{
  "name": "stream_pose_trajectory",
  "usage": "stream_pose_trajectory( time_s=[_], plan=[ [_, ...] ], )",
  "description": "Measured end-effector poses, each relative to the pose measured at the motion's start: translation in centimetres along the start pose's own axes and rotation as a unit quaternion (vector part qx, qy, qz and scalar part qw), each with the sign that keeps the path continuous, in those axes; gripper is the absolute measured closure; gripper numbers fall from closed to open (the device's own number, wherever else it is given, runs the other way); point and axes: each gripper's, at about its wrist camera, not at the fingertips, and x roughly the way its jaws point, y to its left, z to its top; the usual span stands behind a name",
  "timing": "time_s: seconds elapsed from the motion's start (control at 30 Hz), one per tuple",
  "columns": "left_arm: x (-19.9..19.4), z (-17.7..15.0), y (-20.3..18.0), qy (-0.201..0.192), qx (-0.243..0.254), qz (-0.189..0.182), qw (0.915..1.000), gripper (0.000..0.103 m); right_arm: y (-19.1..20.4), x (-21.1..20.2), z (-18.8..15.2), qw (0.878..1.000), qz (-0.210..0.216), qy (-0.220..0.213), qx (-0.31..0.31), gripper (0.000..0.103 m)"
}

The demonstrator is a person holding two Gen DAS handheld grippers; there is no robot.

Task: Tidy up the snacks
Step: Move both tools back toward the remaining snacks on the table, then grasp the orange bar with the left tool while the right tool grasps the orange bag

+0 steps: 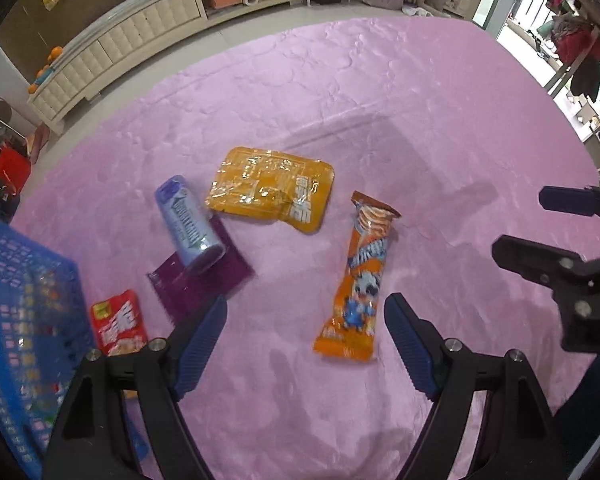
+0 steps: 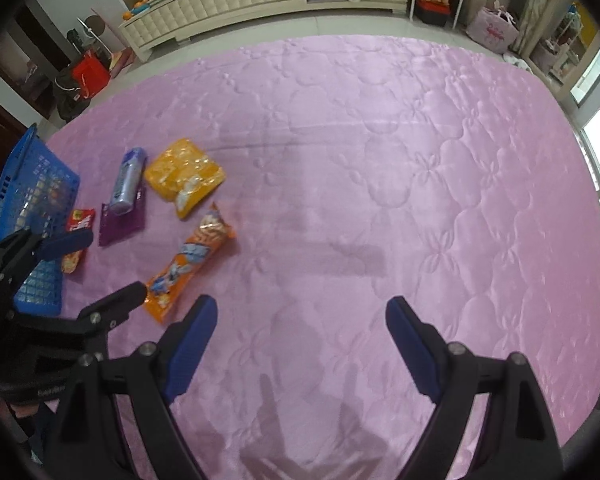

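Both grippers hang over the bed with nothing in them: the left gripper [image 1: 305, 344] has its blue fingers spread wide above bare quilt, and the right gripper [image 2: 302, 350] is spread just as wide, well off to the right of the snacks.

I'll take the blue basket [image 1: 28, 320] at the bed's left edge as my marker. Just beside it lies a small red packet [image 1: 118, 322]. Further from the basket is a flat purple pouch [image 1: 204, 280] with a lavender tube [image 1: 190, 224] lying across its top end, touching it. Beyond those sits a wide yellow packet [image 1: 270, 190], and furthest from the basket is a long orange wrapper [image 1: 358, 280], lying close to the left gripper's right-hand finger. The basket seems to hold some packets already, though they are blurred.

All of these look light. The orange wrapper is crinkly film, likely slippery and soft, with something brittle inside, I'd guess; pinching it across the middle of its narrow width seems best, not at the limp sealed ends. The tube looks stiff and round, so it may roll off the pouch if nudged.

The pink quilt [image 2: 380, 160] is padded and glossy; it will give under a downward push. Past the bed, on the far side from the basket, a cream cabinet [image 2: 228, 4] runs along the wall.
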Motion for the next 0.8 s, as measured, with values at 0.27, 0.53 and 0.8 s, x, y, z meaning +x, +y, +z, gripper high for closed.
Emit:
stream_pose_trajectory(
  time_s=[0.27,0.53,0.8],
  plan=[
    [3.2,1.0,-1.7,0.019,0.024,-0.011,0.9995,0.031,-1.8,1.3,-0.2,1.000,0.012,0.006,0.015,0.014],
    [3.9,0.5,-3.0,0.030,0.049,-0.028,0.9980,0.083,-2.2,1.0,-0.3,1.000,0.003,0.008,0.008,0.014],
    [1.6,-1.8,-1.5,0.006,0.037,-0.018,0.9991,0.090,-0.9,0.4,0.1,1.000,-0.007,0.007,-0.012,0.014]
  ],
)
